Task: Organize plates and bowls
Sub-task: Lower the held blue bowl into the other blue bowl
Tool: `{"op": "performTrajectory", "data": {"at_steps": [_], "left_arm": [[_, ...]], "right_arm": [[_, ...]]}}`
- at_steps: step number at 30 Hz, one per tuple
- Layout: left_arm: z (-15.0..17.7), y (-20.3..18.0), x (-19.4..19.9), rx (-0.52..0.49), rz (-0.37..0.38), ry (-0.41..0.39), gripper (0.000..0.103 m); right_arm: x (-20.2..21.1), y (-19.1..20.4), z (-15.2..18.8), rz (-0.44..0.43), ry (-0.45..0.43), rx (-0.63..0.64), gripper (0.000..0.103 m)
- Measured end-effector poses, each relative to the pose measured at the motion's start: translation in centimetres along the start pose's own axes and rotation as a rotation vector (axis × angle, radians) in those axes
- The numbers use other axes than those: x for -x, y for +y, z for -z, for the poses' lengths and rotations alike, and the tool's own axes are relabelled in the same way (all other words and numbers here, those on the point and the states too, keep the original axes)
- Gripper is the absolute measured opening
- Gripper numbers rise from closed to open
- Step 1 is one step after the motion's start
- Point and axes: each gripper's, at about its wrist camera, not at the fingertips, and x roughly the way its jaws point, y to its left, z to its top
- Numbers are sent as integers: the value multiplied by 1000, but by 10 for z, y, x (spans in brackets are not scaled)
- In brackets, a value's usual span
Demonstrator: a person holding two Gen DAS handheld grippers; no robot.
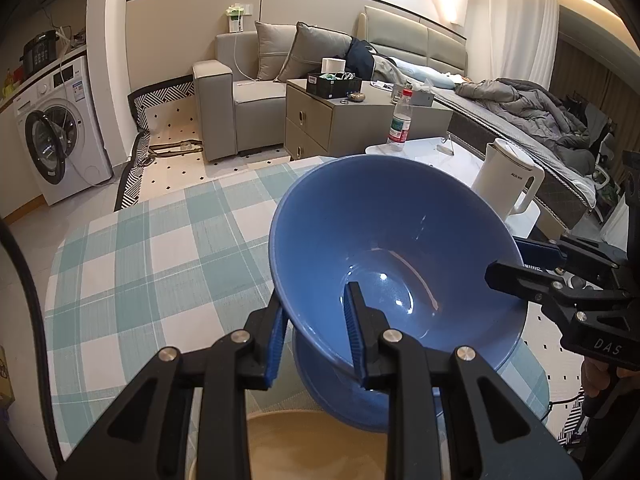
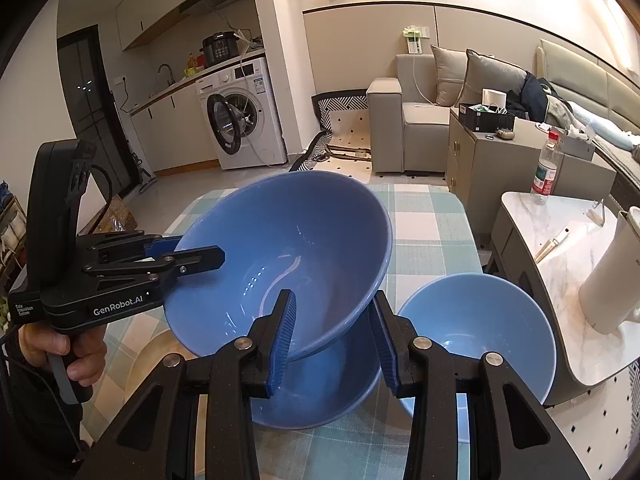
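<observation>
Overhead, a checked tablecloth (image 2: 424, 216) carries stacked blue bowls. Above the lower bowl (image 2: 320, 400), the large blue bowl (image 1: 400, 248) hangs tilted, left gripper (image 1: 316, 336) and right gripper (image 2: 332, 340) each clamped across its rim. Glazed, rigid, probably slippery and breakable; rim grips suit it.

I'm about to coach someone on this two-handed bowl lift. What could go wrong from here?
1. The large blue bowl is held tilted by thin rim pinches from the left gripper and right gripper; uneven pulling could twist it loose.
2. It hangs just above a second blue bowl; dropping it could chip both.
3. The small blue bowl sits close by and could be knocked.
</observation>
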Motion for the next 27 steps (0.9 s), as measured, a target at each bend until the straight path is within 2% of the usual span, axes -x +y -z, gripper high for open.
{"op": "performTrajectory", "data": {"at_steps": [27], "left_arm": [[21,-4,-9,-13,5,40,25]], "right_arm": [[-15,-7,29,-12,53,-29,39]]}}
